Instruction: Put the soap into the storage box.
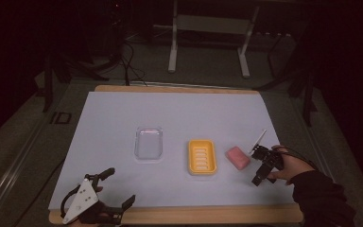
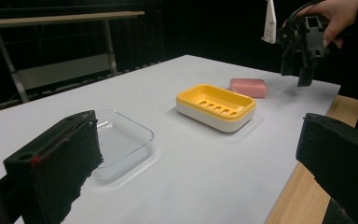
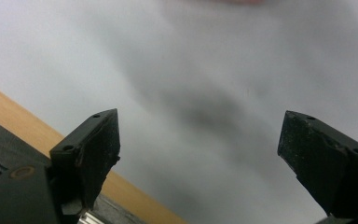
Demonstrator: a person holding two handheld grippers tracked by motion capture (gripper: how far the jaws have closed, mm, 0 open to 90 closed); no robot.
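Note:
A pink soap bar [image 1: 237,157] [image 2: 248,87] lies flat on the white sheet, just right of a yellow soap dish [image 1: 202,157] [image 2: 216,106] with a slotted insert. A clear shallow lid or tray [image 1: 149,143] [image 2: 121,142] sits to the left of the dish. My right gripper [image 1: 256,166] [image 2: 297,69] hangs open just right of the soap, above the sheet, with nothing between its jaws [image 3: 200,135]. My left gripper [image 1: 119,187] [image 2: 198,140] stands open and empty near the front left edge, facing the tray and dish.
The white sheet [image 1: 179,113] covers a wooden table whose front edge [image 1: 179,215] shows bare. Behind the table stands a white metal frame [image 1: 208,28] on a dark floor with cables. A person's sleeve [image 1: 321,198] comes in at the bottom right.

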